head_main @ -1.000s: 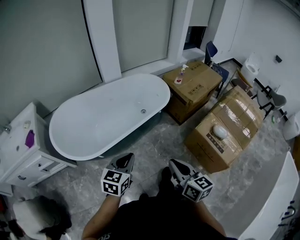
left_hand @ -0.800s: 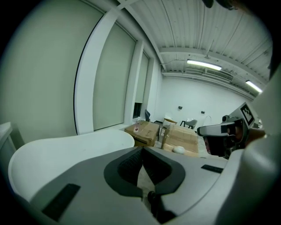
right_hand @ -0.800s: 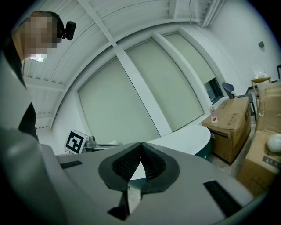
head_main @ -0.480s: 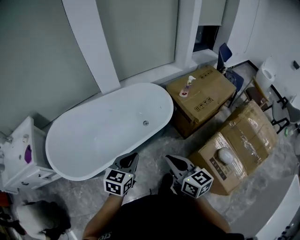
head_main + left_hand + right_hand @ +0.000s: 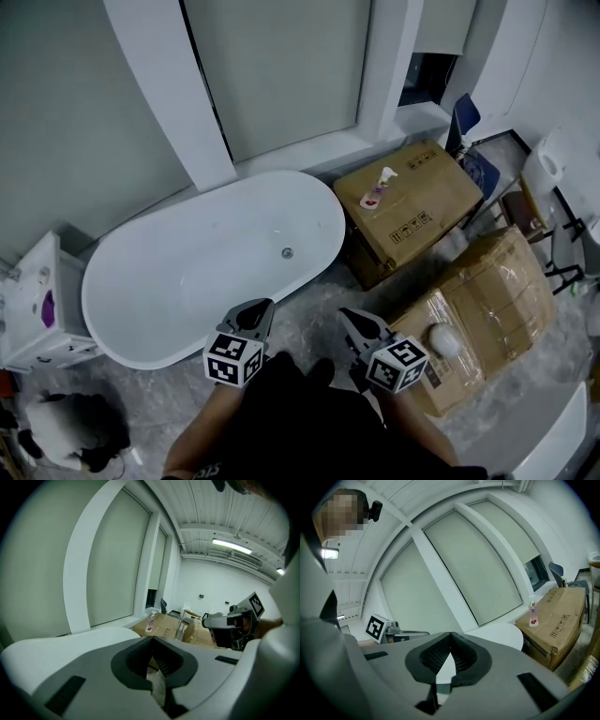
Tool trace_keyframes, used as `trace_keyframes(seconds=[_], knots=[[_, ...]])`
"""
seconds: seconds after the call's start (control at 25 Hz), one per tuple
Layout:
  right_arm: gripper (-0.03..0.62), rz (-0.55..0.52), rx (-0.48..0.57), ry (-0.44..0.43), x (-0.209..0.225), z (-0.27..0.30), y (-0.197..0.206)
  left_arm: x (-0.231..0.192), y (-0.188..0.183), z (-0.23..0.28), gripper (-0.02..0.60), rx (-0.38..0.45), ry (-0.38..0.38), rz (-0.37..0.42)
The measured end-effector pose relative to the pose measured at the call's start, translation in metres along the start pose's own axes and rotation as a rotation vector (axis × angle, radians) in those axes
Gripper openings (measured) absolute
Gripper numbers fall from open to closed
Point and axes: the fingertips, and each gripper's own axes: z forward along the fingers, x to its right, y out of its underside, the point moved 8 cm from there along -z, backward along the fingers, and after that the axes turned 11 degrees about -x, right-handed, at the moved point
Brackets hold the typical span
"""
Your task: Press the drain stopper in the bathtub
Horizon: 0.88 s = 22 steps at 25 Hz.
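The white oval bathtub (image 5: 187, 272) lies on the grey floor in the head view, with its small round drain stopper (image 5: 287, 252) near the right end. My left gripper (image 5: 254, 308) hovers just outside the tub's near rim, shut and empty. My right gripper (image 5: 350, 318) is beside it over the floor, also shut on nothing. In the left gripper view the closed left gripper (image 5: 152, 640) points past the tub rim (image 5: 89, 637), and the right gripper (image 5: 229, 623) shows at the right. The right gripper view shows its closed gripper (image 5: 450, 635) and the tub end (image 5: 501, 632).
A cardboard box (image 5: 422, 211) carrying a pump bottle (image 5: 380, 185) stands against the tub's right end. A second, taped box (image 5: 492, 291) with a white round object (image 5: 441, 339) lies at the right. A white cabinet (image 5: 28, 314) flanks the tub's left; a dark bag (image 5: 70, 433) sits below it.
The head view has shifted, so the tub and boxes sit a little differently in frame and the drain stopper appears slightly lower. Both grippers stay shut and low in the view.
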Motion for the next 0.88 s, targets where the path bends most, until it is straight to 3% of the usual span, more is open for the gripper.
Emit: trace_keyframes(seconds=[0.32, 0.56, 0.88], knots=[[0.014, -0.012, -0.059, -0.007, 0.018, 0.07, -0.045, -0.072, -0.03, 0.054, 0.015, -0.002, 0.027, -0.072], [0.014, -0.057, -0.104, 0.032, 0.028, 0.146, -0.097, -0.137, -0.071, 0.082, 0.015, 0.037, 0.072, -0.019], [0.015, -0.071, -0.168, 0.021, 0.008, 0.227, -0.121, -0.222, -0.073, 0.09, 0.015, 0.044, 0.066, -0.051]])
